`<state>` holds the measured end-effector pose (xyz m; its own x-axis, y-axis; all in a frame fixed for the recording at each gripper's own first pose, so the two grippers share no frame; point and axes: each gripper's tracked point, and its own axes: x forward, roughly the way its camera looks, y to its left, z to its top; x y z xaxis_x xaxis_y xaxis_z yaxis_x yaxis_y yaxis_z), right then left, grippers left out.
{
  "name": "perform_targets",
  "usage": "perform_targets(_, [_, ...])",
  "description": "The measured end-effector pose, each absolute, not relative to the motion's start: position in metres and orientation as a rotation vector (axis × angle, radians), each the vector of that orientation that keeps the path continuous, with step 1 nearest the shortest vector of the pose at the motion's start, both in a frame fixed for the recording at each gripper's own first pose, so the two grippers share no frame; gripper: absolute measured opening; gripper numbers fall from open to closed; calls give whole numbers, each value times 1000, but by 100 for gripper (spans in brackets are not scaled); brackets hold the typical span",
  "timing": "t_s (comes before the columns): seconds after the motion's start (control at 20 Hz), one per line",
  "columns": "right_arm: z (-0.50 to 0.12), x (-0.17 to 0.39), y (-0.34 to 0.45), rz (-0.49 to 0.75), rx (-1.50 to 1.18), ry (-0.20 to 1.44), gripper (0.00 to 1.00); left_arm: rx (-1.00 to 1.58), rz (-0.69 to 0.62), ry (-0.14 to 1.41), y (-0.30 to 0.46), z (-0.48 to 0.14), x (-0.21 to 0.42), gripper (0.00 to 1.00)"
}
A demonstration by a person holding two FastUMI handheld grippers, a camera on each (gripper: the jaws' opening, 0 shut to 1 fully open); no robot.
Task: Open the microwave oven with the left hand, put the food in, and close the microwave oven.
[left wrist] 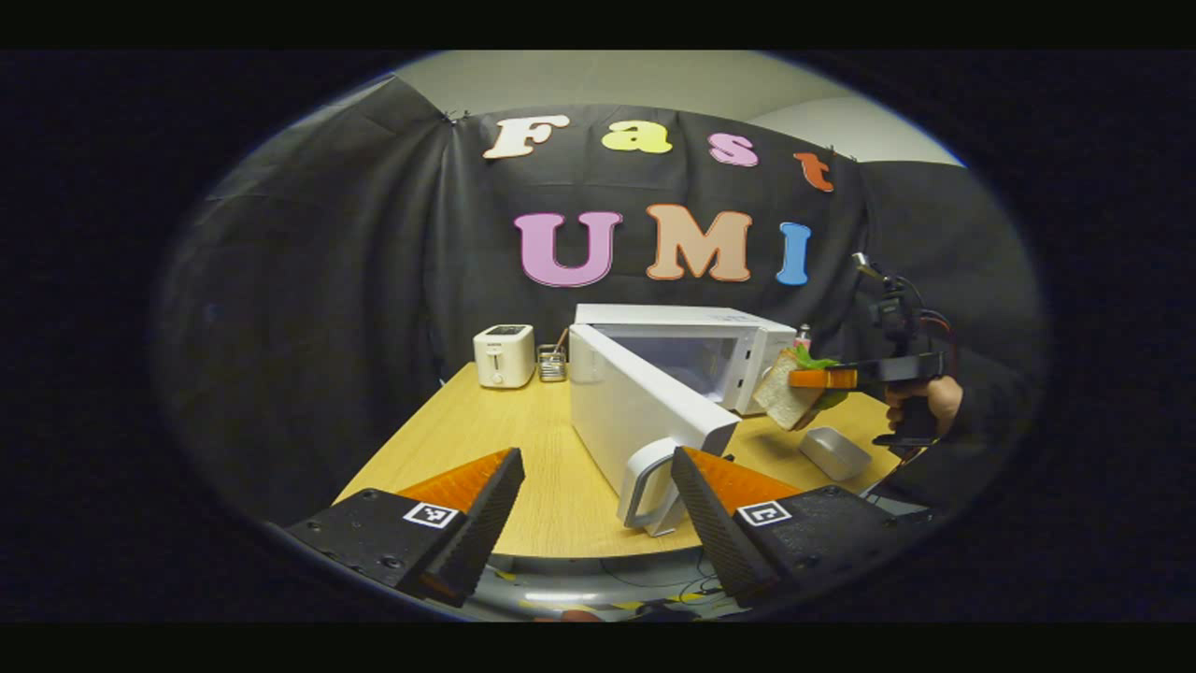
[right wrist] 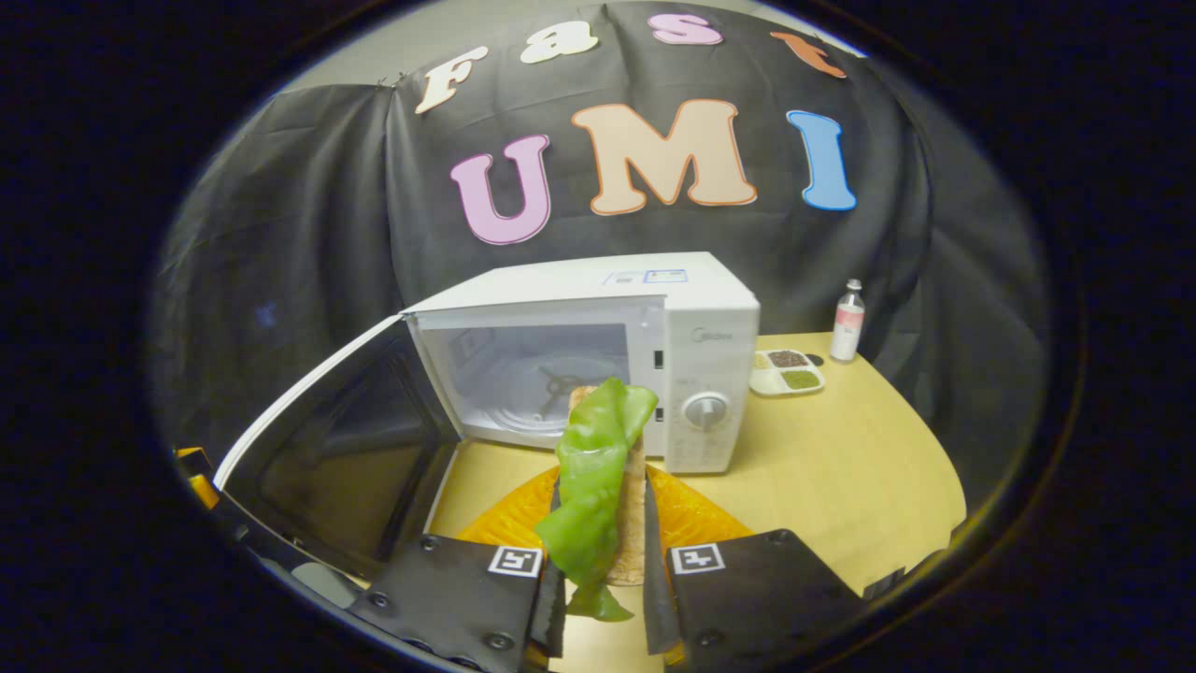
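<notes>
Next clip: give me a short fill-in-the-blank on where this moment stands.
1. The microwave door is ____.
2. The right gripper is shut on a ____.
3. The left gripper has its fingers ____, holding nothing.
4. On the table, left of the microwave, stands a white ____.

Missing words: open; sandwich; open; toaster

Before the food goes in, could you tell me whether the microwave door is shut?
No, the microwave door stands swung wide open, baring the turntable inside the cavity.
</notes>
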<state>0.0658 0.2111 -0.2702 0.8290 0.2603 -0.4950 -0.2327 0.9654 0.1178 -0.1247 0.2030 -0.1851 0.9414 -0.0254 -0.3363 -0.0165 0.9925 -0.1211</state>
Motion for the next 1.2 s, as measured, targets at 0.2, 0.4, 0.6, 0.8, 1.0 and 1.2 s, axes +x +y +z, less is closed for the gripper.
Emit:
perform_targets(0.2, [-277,89,240,263,102,532,35,-107,70,295,222,-151,-117,96])
perform_targets(0.4, [-287,114,265,242,218,546,36,-123,105,194,227,-110,-105,95])
perform_targets(0.6, [-293,140,293,204,423,545,35,-113,119,181,229,-99,-99,94])
perform_targets(0.8, [-305,170,309,105,641,536,35,-107,130,171,234,-87,-100,95])
perform_targets(1.0, [-329,187,325,16,844,543,35,-135,146,182,244,-86,-100,94])
perform_targets(1.2, [-332,216,332,-32,948,472,35,-128,177,209,263,-96,-108,95])
